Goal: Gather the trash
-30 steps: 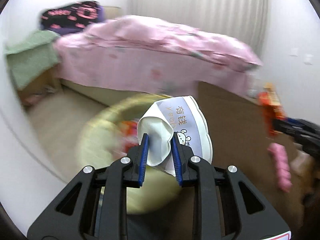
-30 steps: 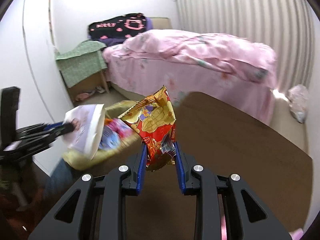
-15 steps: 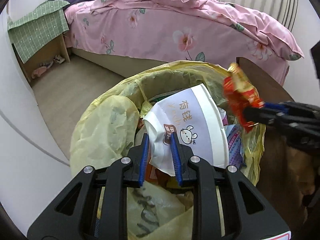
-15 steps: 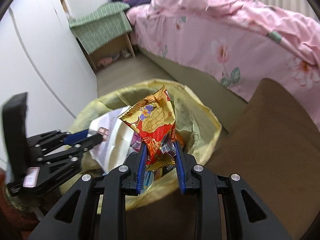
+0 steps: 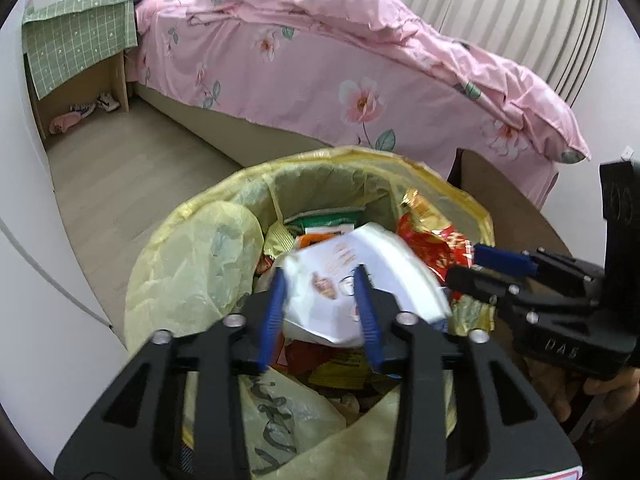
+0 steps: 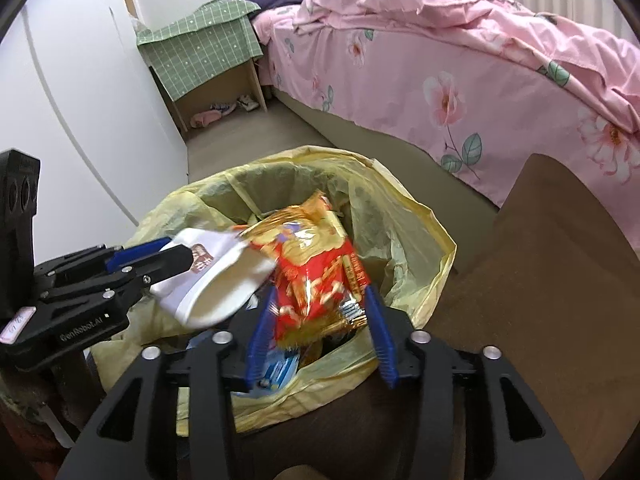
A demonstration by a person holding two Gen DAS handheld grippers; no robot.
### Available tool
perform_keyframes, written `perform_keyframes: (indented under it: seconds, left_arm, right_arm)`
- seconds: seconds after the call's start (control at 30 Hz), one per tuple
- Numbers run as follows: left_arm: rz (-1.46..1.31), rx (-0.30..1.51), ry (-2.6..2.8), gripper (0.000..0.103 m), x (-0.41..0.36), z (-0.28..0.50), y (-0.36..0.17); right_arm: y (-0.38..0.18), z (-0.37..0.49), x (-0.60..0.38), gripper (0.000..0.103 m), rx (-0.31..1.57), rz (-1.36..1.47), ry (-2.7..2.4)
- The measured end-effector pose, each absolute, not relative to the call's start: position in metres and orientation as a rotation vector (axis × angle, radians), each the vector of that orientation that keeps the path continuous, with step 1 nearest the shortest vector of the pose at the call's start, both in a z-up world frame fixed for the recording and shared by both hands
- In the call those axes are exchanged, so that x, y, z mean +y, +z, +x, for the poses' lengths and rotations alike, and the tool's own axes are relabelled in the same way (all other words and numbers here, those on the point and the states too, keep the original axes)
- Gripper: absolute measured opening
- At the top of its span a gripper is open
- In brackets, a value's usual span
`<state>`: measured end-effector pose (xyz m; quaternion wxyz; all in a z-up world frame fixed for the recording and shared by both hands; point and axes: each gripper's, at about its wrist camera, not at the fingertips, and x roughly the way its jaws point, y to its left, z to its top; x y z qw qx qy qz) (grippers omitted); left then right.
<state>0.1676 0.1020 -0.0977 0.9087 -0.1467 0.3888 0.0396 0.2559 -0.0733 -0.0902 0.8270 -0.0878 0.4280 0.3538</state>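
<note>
A bin lined with a yellow bag (image 5: 200,256) (image 6: 420,220) holds several wrappers. My left gripper (image 5: 320,292) is open just over the bin; a white paper bowl (image 5: 360,280) (image 6: 216,280) sits loose and blurred between its fingers. It also shows in the right wrist view (image 6: 160,252). My right gripper (image 6: 320,312) is open over the bin's near rim; a red and gold snack bag (image 6: 316,264) (image 5: 432,232) sits loose between its spread fingers. It also shows in the left wrist view (image 5: 480,264).
A bed with a pink floral cover (image 5: 340,64) (image 6: 460,60) stands behind the bin. A small stand under a green cloth (image 5: 80,44) (image 6: 204,44) is at the back left. A brown table (image 6: 540,280) lies right of the bin. A white wall (image 6: 80,100) is at the left.
Both grippers have opened over the bin. The paper bowl and the snack bag have come loose and are dropping into the bag. Both grippers moved closer to the bin.
</note>
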Motion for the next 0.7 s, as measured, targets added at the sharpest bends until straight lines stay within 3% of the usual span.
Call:
perform_keyframes:
  seconds: [0.13, 0.4, 0.7]
  left_arm:
    - [-0.317, 0.779, 0.082, 0.050, 0.101, 0.155, -0.082]
    - [-0.277, 0.741, 0.034, 0.081, 0.068, 0.105, -0.045]
    - [-0.088, 0.647, 0.027, 0.084, 0.004, 0.013, -0.004]
  right_arm:
    - [-0.078, 0.238, -0.086, 0.051, 0.862, -0.183, 0.716]
    - [-0.028, 0.163, -0.141, 0.051, 0.733, -0.103, 0.650]
    - [0.012, 0.050, -0.214, 0.054, 0.595, 0.035, 0.523]
